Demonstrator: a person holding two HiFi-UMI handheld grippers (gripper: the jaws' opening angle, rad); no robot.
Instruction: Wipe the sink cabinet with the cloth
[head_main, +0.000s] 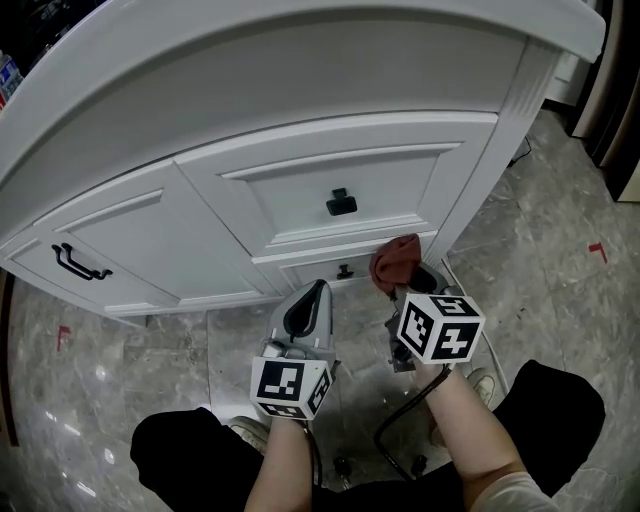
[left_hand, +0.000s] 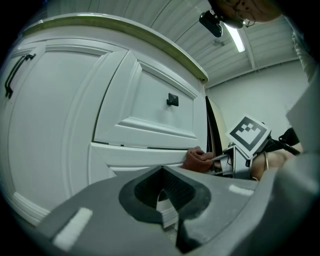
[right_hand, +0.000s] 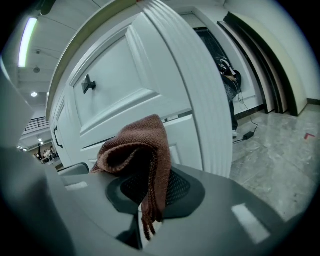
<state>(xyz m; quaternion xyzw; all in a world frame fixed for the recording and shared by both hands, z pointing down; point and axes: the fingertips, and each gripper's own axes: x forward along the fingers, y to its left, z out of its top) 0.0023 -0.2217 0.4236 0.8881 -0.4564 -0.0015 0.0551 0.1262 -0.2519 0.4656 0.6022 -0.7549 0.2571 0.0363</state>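
The right tool (head_main: 405, 290) is clamped on a reddish-brown cloth (head_main: 395, 262). In its own view the cloth bunches above the closed jaws, with a fringe hanging down between them. The cloth sits low on the front of the white sink cabinet (head_main: 300, 190), at the narrow bottom drawer, just beside the ribbed corner post (head_main: 490, 170) on the right. The left gripper view shows it touching the drawer's edge.

The left tool (head_main: 313, 300) has its jaws together with nothing between them. It is held near the right tool, just to its left, and points at the cabinet's lower front without touching it.

Above the cloth is a wider drawer with a square black knob (head_main: 341, 203), and the bottom drawer has a smaller knob (head_main: 345, 271). The door at the left has a black bar handle (head_main: 80, 263). The floor (head_main: 130, 340) is grey marbled tile – glossy, with light spots.
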